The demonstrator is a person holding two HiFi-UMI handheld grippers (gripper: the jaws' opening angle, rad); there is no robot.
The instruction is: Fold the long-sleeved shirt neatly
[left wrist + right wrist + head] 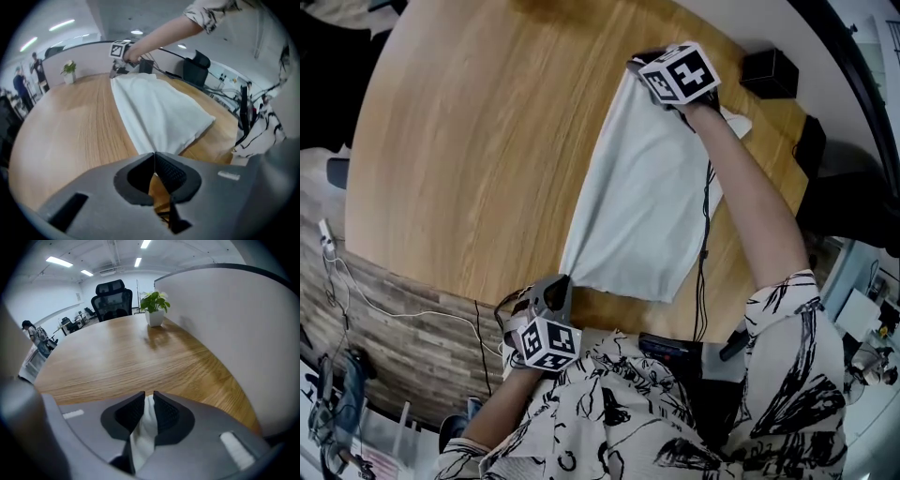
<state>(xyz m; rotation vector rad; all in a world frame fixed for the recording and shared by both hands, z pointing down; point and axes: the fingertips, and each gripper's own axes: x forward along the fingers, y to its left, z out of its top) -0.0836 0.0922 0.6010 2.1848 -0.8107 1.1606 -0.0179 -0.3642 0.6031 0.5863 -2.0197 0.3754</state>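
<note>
The white long-sleeved shirt (642,202), folded narrow, lies on the round wooden table (469,141). The right gripper (147,398) pinches its far end. The left gripper (154,157), jaws pressed together, nips its near corner. Next, I think, both must lift the cloth evenly to fold it.

Shirt (642,206): soft matt white cloth. Table (469,141): smooth wood, visible grain. Right gripper (149,397) fingers (167,413): matt, dark, ribbed.

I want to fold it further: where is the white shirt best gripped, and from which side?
The shirt lies flat as a strip, so probably pinch the end corners of its left edge, steeply from above, where left gripper and right gripper are shut.
</note>
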